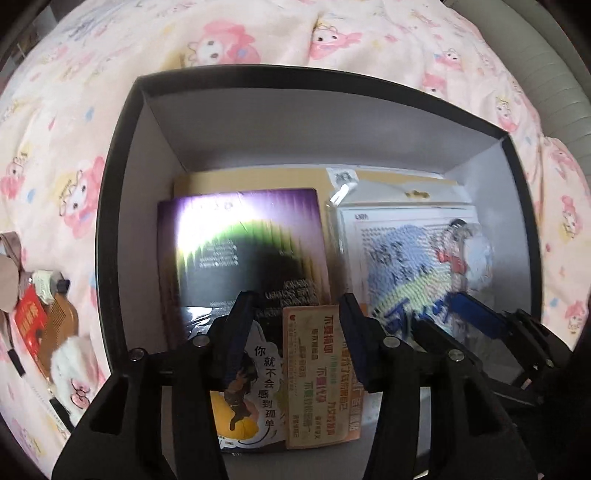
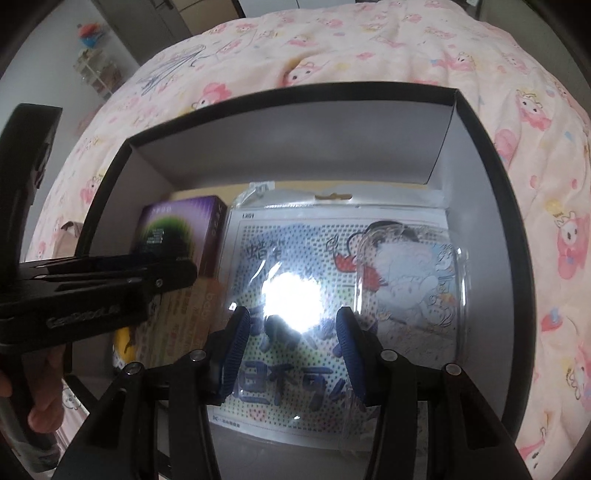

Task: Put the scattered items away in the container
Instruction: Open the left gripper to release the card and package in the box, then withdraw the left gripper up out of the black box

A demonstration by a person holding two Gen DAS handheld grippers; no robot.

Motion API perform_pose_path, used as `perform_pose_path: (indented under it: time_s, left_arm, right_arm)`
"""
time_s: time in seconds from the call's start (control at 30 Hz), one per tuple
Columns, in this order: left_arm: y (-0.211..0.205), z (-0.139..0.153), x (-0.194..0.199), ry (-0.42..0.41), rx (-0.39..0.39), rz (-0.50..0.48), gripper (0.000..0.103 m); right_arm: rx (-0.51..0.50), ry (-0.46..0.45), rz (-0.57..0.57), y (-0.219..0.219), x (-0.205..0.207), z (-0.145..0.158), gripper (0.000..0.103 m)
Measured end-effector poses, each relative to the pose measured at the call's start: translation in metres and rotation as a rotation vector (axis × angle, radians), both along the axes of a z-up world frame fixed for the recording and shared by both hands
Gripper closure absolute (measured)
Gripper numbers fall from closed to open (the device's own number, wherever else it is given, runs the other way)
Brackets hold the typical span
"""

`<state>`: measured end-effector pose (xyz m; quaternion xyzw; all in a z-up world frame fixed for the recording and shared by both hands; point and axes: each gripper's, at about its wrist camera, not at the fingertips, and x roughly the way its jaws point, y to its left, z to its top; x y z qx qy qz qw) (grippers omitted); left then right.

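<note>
**Both claws over the box, jaws parted, more clutter waiting outside**

The black box (image 1: 122, 184) sits on the pink cartoon-print bedspread (image 1: 258, 33) and already holds several flat things. Directly ahead of the left gripper (image 1: 297, 325) lies a purple booklet (image 1: 240, 236); between and just below its fingers are a printed card (image 1: 314, 369) and a cartoon sticker sheet (image 1: 251, 398). The left gripper's jaws stand apart and grip nothing. The right gripper (image 2: 291, 339) hovers over a bagged bead-pattern kit (image 2: 295, 387), also with jaws parted and empty; a clear case with a cartoon figure (image 2: 406, 280) rests on the kit just to its right.

The step in hand looks like a release into the box, or a pause just after one. Outside the box, well off to the left gripper's left, a small heap remains: a red packet (image 1: 31, 321), a white furry item (image 1: 70, 362) and other bits too small to name. The next move likely calls for lifting clear of the box wall and swinging left to that heap.
</note>
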<state>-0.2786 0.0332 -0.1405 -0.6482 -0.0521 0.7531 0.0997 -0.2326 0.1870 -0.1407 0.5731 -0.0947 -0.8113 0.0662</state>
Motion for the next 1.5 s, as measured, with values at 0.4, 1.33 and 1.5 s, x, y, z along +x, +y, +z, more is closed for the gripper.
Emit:
perform_pose_path:
  time_s: [0.4, 1.33, 1.5]
  left_arm:
    - [0.016, 0.016, 0.018, 0.014, 0.069, -0.042, 0.052]
    - [0.011, 0.061, 0.125, 0.358, 0.080, -0.009, 0.042]
    - [-0.003, 0.090, 0.156, 0.407, 0.072, -0.064, 0.045]
  right_arm:
    - [0.134, 0.155, -0.077, 0.014, 0.008, 0.031, 0.058]
    - [0.088, 0.197, -0.076, 0.016, 0.045, 0.050, 0.056]
    - [0.121, 0.278, -0.108, -0.001, 0.088, 0.072, 0.053]
